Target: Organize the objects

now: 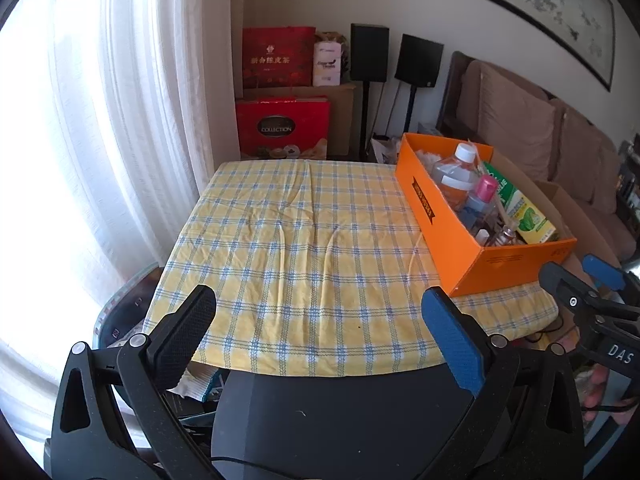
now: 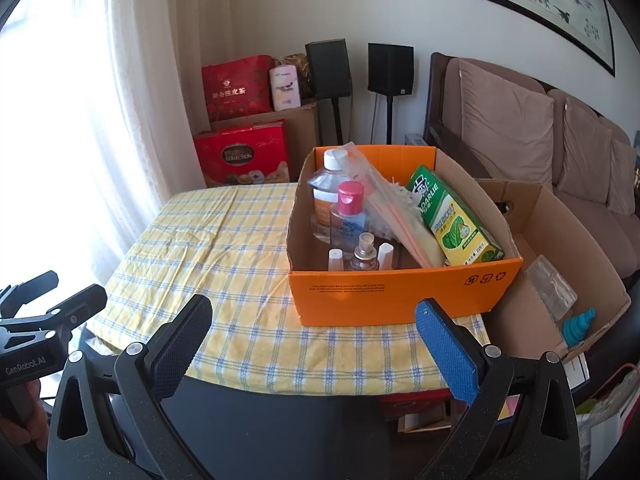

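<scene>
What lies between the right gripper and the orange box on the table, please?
Only bare checked tablecloth: the right wrist view shows nothing lying between the open right gripper and the orange box.

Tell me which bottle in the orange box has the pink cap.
The small clear bottle with blue liquid, just in front of the taller white-capped bottle. The others have white or clear tops.
</scene>
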